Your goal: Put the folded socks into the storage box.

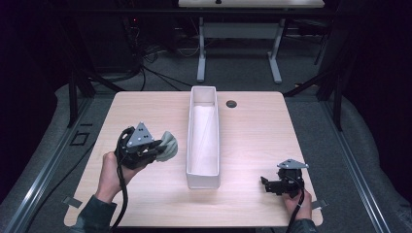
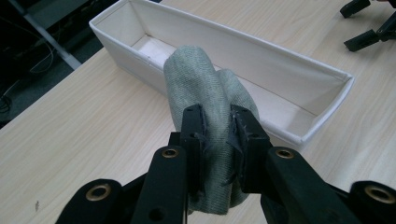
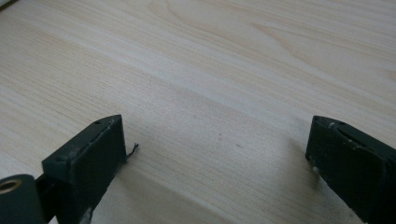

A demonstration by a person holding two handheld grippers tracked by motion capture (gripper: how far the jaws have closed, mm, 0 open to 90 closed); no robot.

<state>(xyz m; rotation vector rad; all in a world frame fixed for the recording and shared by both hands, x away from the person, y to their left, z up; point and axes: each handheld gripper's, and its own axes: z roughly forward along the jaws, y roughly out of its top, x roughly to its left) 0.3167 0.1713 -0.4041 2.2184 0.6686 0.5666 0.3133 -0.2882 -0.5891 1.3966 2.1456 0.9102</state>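
We see left tool (image 2: 218,122) clamped on grey-green cloth (image 2: 205,84) beside white box (image 2: 285,60) | right tool (image 3: 217,154) jaws apart above table (image 3: 210,70)

We hold our left gripper (image 1: 158,149) in a left hand (image 1: 112,167) raised off the surface, forearm coming in from the lower edge in a dark green sleeve (image 1: 94,216), grey three-cornered plate on top, black cable trailing back along the wrist. Its jaws are pinched close together, pointing toward our right. Our right gripper (image 3: 217,154) sits low, near the close edge, in our right hand (image 1: 297,200); its black jaws stand wide apart, pointing toward our left.
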